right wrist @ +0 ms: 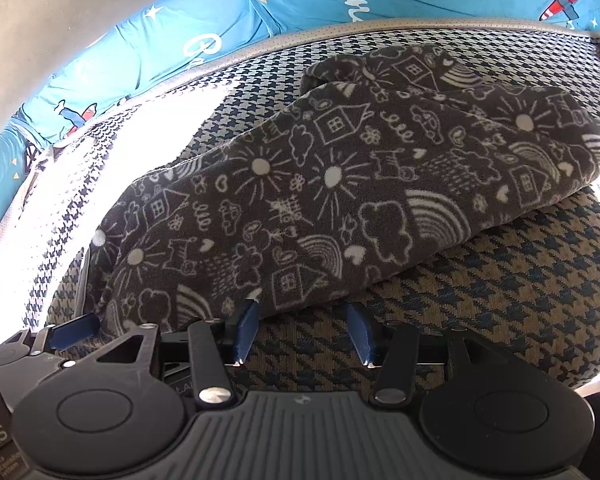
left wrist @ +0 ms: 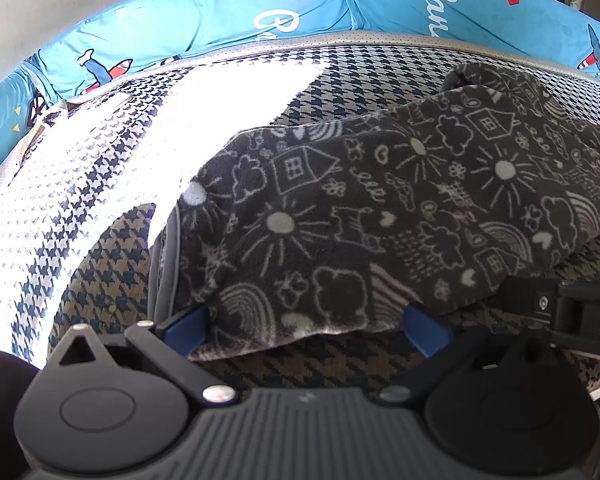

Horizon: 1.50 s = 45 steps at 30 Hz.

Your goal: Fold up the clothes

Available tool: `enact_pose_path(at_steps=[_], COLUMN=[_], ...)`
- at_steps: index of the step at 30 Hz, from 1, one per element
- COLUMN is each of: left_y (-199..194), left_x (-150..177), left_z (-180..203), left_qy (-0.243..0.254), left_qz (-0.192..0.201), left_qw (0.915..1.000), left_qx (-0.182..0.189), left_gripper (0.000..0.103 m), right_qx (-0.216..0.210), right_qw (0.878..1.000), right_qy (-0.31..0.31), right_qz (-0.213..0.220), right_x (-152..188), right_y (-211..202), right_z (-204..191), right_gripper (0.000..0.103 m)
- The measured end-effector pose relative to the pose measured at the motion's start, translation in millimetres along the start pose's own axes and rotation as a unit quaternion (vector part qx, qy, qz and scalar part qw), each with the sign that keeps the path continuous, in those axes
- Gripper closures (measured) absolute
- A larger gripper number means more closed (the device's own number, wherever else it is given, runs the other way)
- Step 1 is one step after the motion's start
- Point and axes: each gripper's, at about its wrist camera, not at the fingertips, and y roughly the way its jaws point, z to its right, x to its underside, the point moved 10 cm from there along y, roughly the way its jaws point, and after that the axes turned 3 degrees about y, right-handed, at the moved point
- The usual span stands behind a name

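In the left wrist view, a blue cushion (left wrist: pixel 204 20) printed with planes and white lettering curves along the upper left and top of the frame. Below it lies a houndstooth mattress (left wrist: pixel 364 76), its left part washed out by a bright patch of sunlight. A dark grey fleece garment (left wrist: pixel 380 208) with white drawings of suns, houses, clouds and rainbows stretches from the centre to the right edge, lying flat on the mattress in a long folded band. At the bottom centre the left tool (left wrist: pixel 306 326) stands released, its two blue fingers (left wrist: pixel 186 330) spread wide, with the near hem of the garment reaching in between them; the pads do not press on the cloth. At the lower right, part of the right tool's black body shows beside the garment.

In the right wrist view, the same cushion (right wrist: pixel 148 44) fills the upper left and top. The sunlit patch again lies at left on the mattress (right wrist: pixel 520 288). The garment (right wrist: pixel 320 184) runs diagonally from lower left to upper right, with a bunched part at its far end near the top centre. At the lower left, one blue finger of the left tool (right wrist: pixel 74 330) touches the garment's near edge. At the bottom centre the right tool (right wrist: pixel 306 326) is released, jaws partly apart, its left finger (right wrist: pixel 246 330) just at the garment's hem and its right finger over bare mattress, gripping nothing.
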Motion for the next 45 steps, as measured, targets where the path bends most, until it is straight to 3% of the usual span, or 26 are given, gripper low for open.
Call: enact_pose_path(at_steps=[45], left_y=[2.6], left_x=[-0.7], left_z=[1.3], left_qy=[0.004], left_qz=[-0.005], left_qw=[0.9999], left_qx=[-0.009], left_gripper=[0.000], right_qx=[0.015], right_qw=[1.000], right_qy=[-0.016], right_qz=[0.007], right_x=[-1.7], right_y=[-7.2], right_z=[0.9], right_gripper=[0.054])
